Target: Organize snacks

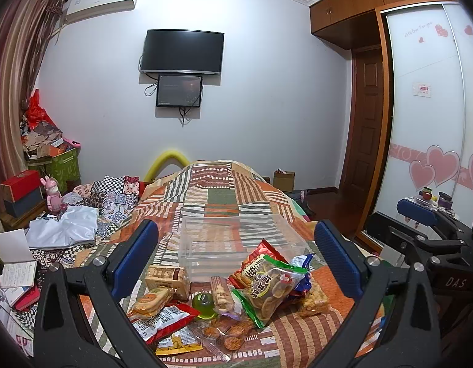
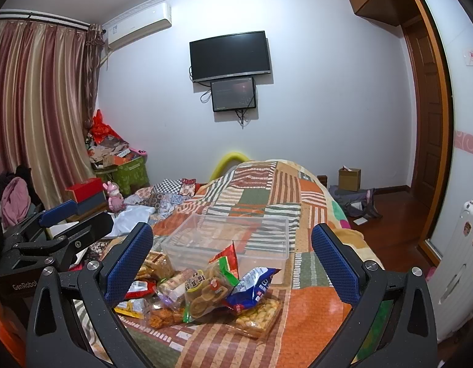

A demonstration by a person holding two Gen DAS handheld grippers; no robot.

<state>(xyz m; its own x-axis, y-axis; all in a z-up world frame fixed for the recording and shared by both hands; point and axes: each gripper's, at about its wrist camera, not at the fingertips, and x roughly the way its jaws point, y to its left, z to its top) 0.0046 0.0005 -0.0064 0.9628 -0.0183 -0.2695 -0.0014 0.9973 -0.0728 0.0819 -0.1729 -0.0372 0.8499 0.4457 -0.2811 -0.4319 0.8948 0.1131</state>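
Note:
Several snack packets lie heaped on the patchwork bed cover [image 1: 224,202]. Among them are a green-edged chip bag [image 1: 271,288] [image 2: 206,291], a blue bag [image 2: 251,288], a red packet [image 1: 163,319], a biscuit pack [image 1: 167,279] and a green jelly cup [image 1: 202,303]. A clear plastic bin [image 1: 236,242] [image 2: 233,239] stands empty just beyond the heap. My left gripper [image 1: 236,257] hovers open over the pile. My right gripper [image 2: 233,263] is open too, above the same pile. Neither holds anything. Each gripper shows at the edge of the other's view.
Crumpled cloths and a white bag [image 1: 65,227] lie on the bed's left side. A pink doll [image 1: 54,196] and boxes [image 1: 20,190] stand by the curtain. A wardrobe [image 1: 426,122] and door are on the right, with wooden floor [image 2: 389,214] and a cardboard box [image 2: 349,179] beyond the bed.

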